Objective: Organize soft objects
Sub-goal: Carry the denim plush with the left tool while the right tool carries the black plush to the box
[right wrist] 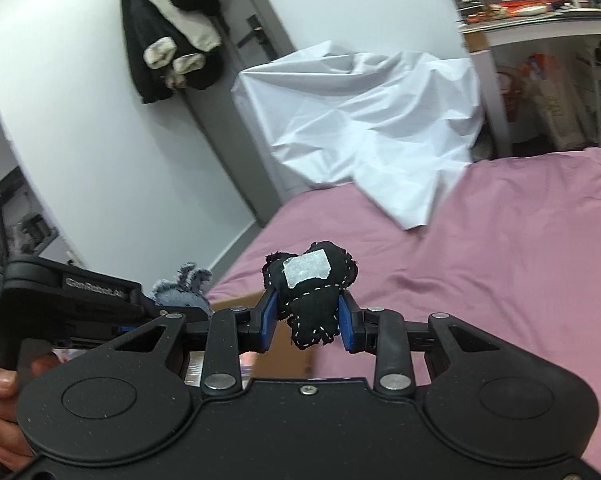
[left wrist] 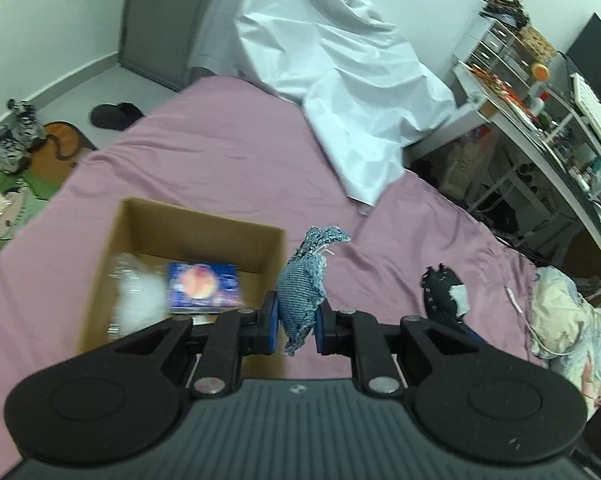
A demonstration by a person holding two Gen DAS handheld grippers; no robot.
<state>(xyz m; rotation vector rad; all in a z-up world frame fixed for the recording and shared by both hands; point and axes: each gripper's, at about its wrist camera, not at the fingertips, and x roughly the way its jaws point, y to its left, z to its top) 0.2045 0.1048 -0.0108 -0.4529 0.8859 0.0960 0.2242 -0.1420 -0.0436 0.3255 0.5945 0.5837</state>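
In your left wrist view, your left gripper (left wrist: 296,322) is clamped on a blue woven fabric pouch (left wrist: 302,296), whose frayed top sticks up above the blue pads. It hangs over the pink bedsheet (left wrist: 220,152), just right of the open cardboard box (left wrist: 140,224). Inside the box lie a blue book with an orange disc on its cover (left wrist: 203,286) and a blurred white soft lump (left wrist: 136,300) to its left. To the near right, the black stitched pouch (left wrist: 444,288) shows, held in your other gripper. A white sheet (left wrist: 340,80) drapes over the far end of the bed.

In your right wrist view, your right gripper (right wrist: 308,322) is closed on the black stitched pouch (right wrist: 312,292), its white patch facing up, raised above the pink bedsheet (right wrist: 500,260). To the left, the left gripper (right wrist: 100,300) carries the blue woven fabric pouch (right wrist: 184,290). A corner of the cardboard box (right wrist: 236,304) peeks out behind the fingers.
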